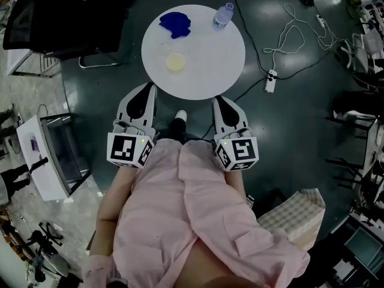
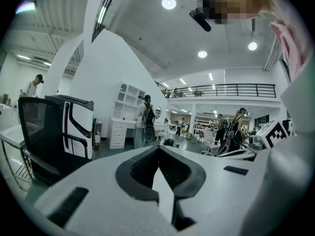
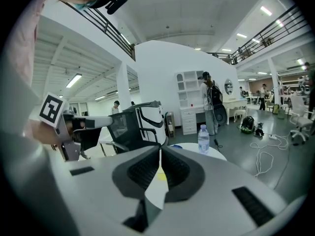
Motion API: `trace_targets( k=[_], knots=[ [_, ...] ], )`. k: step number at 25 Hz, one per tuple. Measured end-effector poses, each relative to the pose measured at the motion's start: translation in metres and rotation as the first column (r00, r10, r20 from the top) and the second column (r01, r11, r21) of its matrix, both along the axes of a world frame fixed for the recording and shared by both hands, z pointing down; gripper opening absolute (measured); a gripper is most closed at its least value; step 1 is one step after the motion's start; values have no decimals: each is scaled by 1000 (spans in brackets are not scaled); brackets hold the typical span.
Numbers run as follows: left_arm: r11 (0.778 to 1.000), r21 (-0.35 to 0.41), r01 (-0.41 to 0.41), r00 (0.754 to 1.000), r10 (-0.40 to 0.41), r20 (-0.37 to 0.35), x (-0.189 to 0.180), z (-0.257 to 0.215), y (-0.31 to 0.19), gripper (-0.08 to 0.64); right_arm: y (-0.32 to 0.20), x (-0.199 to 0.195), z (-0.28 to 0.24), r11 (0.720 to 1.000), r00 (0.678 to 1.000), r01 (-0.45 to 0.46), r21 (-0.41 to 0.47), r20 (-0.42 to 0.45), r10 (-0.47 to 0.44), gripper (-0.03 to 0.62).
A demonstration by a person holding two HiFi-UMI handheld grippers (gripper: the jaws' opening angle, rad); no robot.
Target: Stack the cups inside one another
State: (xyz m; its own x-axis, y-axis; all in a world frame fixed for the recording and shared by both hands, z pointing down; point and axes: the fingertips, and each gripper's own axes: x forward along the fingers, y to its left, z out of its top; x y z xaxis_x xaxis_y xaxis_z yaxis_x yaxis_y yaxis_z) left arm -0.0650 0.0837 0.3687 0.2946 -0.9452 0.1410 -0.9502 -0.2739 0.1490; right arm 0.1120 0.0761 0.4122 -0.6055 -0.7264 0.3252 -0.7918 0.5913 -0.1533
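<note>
A round white table (image 1: pixel 210 65) carries a pale yellow cup (image 1: pixel 176 61), a clear cup (image 1: pixel 164 47) just behind it and a crumpled-looking blue cup (image 1: pixel 174 24) at the far side. My left gripper (image 1: pixel 149 89) and right gripper (image 1: pixel 218 99) hover side by side at the table's near edge, short of the cups. Both are shut and empty. In the right gripper view the closed tips (image 3: pixel 161 149) point at the table (image 3: pixel 209 154), with the yellow cup (image 3: pixel 161 176) glimpsed between the jaws. The left gripper (image 2: pixel 158 149) faces the room, no cup visible.
A water bottle (image 1: pixel 222 15) stands at the table's far right edge. A black office chair (image 1: pixel 54 17) sits far left, a white cart (image 1: pixel 48 155) to my left, and a power strip with cables (image 1: pixel 271 80) lies on the floor at right. A checked bag (image 1: pixel 294 218) stands near right.
</note>
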Motion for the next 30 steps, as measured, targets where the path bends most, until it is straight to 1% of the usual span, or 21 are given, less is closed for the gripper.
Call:
trace_targets(
  k=[7,14,22,30],
  knots=[
    [1000,5,20,1000,-21,13,-3,-3,-7,9,-6,6,0,1000,1000,-4,-1,-2,4,32],
    [1000,13,15,1000,-15,20,-4,-9,-14,9,-8,5,4,1000,1000,-12,-11,-7,12,32],
    [999,-7,-40,999,40,12,-8,-4,-34,9,-21,0,5,997,998,-67,-25,-3,67,32],
    [995,-24,-97,995,97,8,-35,0,-71,9,-52,-28,3,991,992,-127,-29,2,127,32]
  ],
)
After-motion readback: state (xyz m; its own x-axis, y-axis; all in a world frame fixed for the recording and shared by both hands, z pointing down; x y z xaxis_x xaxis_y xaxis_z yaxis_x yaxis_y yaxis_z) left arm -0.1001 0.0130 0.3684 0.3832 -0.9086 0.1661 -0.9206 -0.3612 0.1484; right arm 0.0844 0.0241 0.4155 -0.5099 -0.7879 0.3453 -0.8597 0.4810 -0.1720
